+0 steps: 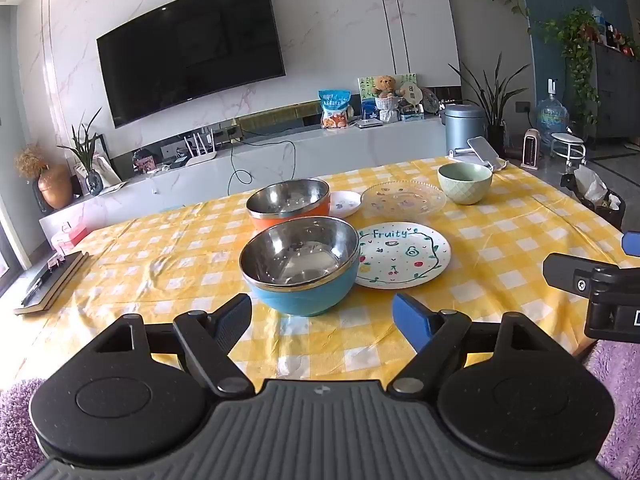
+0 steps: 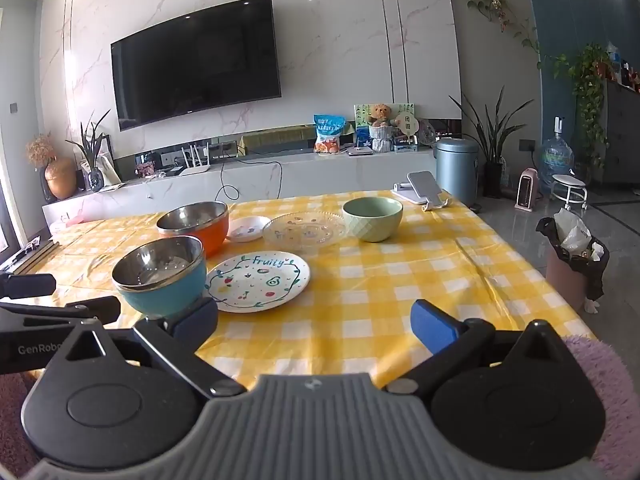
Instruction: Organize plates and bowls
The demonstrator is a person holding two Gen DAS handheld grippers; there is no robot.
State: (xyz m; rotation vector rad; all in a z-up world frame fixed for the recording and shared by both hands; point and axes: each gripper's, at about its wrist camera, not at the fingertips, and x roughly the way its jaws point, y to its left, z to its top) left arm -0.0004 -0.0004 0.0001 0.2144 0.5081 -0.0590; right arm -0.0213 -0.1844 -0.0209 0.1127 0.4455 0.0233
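On the yellow checked tablecloth stand a blue steel-lined bowl, an orange steel-lined bowl behind it, and a green bowl farther right. A white "Fruity" plate lies beside the blue bowl. Behind it are a clear glass plate and a small white dish. My left gripper is open just short of the blue bowl, holding nothing. My right gripper is open over the cloth, right of the blue bowl and near the "Fruity" plate.
A phone on a stand sits at the table's far right corner. Books lie at the left edge. A bin with a black bag stands on the floor to the right. A TV wall and cabinet lie beyond.
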